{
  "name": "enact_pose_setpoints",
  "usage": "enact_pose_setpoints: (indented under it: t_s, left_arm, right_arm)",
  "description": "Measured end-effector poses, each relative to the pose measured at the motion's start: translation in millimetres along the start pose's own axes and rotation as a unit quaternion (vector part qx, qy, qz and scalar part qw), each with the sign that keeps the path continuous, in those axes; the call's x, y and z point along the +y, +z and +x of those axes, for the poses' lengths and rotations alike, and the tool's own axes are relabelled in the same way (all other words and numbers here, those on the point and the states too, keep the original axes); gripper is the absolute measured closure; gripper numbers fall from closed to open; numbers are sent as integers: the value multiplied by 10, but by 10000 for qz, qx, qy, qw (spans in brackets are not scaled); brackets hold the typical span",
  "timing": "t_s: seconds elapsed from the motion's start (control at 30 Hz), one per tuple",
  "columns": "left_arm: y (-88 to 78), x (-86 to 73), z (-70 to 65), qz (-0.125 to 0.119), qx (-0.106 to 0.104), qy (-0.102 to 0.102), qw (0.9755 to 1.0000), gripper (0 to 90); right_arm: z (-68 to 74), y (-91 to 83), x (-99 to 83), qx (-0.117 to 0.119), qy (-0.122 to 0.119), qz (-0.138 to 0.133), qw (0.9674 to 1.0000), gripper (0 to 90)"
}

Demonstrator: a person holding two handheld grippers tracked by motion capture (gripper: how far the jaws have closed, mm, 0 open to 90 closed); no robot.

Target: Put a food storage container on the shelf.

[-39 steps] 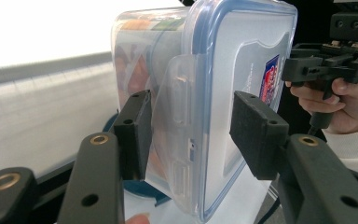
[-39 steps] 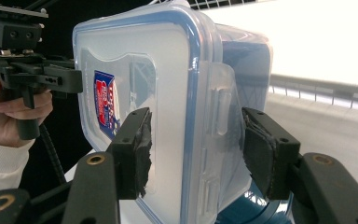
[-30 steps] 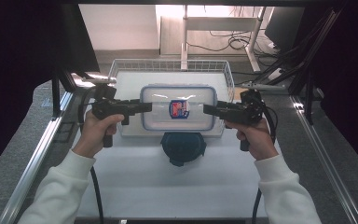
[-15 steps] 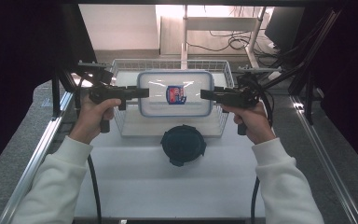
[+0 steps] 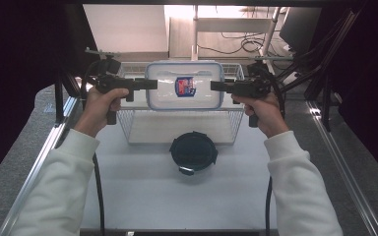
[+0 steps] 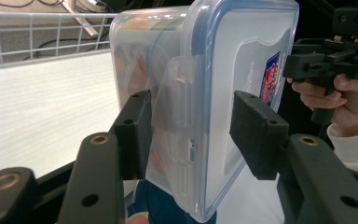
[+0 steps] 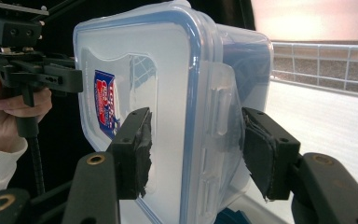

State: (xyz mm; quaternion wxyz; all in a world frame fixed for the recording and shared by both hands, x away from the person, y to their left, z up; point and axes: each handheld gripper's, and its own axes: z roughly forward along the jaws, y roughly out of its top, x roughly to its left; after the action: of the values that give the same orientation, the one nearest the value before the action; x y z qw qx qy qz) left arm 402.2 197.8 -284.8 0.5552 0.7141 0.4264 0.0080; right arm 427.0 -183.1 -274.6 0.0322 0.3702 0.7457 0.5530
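A clear rectangular food container [image 5: 184, 91] with a blue-rimmed lid and a red and blue label hangs in the air above the wire basket [image 5: 128, 125]. My left gripper [image 5: 150, 84] is shut on its left end and my right gripper [image 5: 216, 86] on its right end. In the left gripper view the container [image 6: 214, 70] stands on edge between the pads [image 6: 133, 135], over a side latch. The right gripper view has the container [image 7: 168, 70] clamped the same way, with the fingers [image 7: 137, 149] on lid and base. Something orange shows faintly inside.
A round dark blue container [image 5: 193, 152] sits on the white table in front of the basket. Metal rails [image 5: 39, 157] run along both table sides. Dark frame posts and cables stand at the back right [image 5: 295, 64].
Both grippers have carried the container up and away from the person, from above the round dark container to over the basket's far part. The grip on both ends is the same.
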Motion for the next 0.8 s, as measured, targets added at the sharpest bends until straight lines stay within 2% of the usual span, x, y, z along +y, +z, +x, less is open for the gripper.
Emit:
enact_pose_setpoints:
  t_s: [0.37,0.8]
  left_arm:
    - [74,106,140,73,2,-141,9999,494]
    - [243,147,364,293,43,-406,9987,493]
  right_arm:
    - [-106,108,125,-18,99,96,9999,445]
    - [-348,305,139,-2,458,313,9985,444]
